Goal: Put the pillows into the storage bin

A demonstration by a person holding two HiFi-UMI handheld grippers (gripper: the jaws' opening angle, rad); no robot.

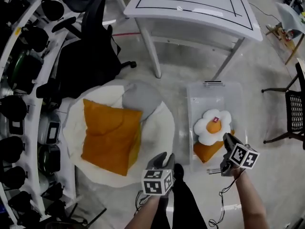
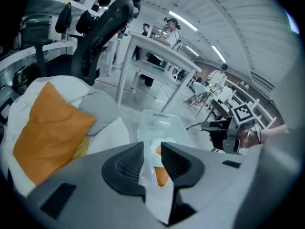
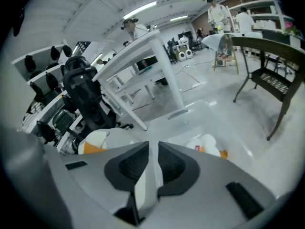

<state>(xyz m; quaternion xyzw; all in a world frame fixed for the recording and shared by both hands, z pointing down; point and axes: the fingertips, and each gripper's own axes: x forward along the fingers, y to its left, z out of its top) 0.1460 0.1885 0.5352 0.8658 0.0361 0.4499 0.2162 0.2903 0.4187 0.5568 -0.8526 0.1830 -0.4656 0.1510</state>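
We see a white table [image 1: 190, 6] at the floor's far edge, a black office chair [image 1: 88, 56] beside it, white shelving [image 1: 29, 123] along the left edge, a black mesh chair [image 1: 296, 111] at the right edge

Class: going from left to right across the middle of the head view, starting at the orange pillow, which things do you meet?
orange pillow → grey pillow → storage bin → black chair
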